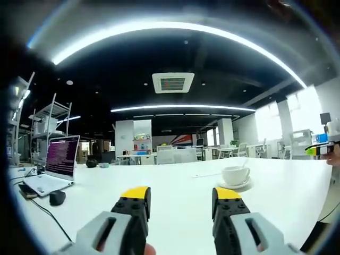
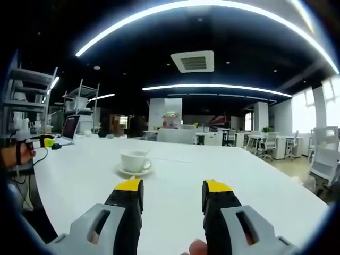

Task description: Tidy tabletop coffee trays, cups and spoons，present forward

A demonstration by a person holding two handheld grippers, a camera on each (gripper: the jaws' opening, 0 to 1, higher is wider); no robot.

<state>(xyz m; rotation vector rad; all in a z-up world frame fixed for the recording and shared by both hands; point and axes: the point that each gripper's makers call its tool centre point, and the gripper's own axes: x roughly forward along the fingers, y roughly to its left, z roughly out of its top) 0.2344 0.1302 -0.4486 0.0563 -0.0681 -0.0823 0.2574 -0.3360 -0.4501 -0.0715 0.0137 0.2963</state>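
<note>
My left gripper [image 1: 180,197] jaws apart, empty, over white table [image 1: 175,180]. My right gripper [image 2: 172,191] jaws apart, empty too. Coffee cup [image 2: 134,160] on saucer [image 2: 135,171], spoon handle [image 1: 244,165] sticking out of cup, mid-table, well ahead of both. Laptop [image 1: 56,164] and mouse [image 1: 57,197] far left. No tray seen. Judgement: nothing grasped yet, tidying all ahead.

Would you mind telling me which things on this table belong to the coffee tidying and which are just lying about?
Belongs to the job:
- white cup with a spoon standing in it
- saucer under the cup
- left gripper and right gripper, both open and empty

Just lying about:
- open laptop
- black mouse
- black cable
- white table itself
</note>
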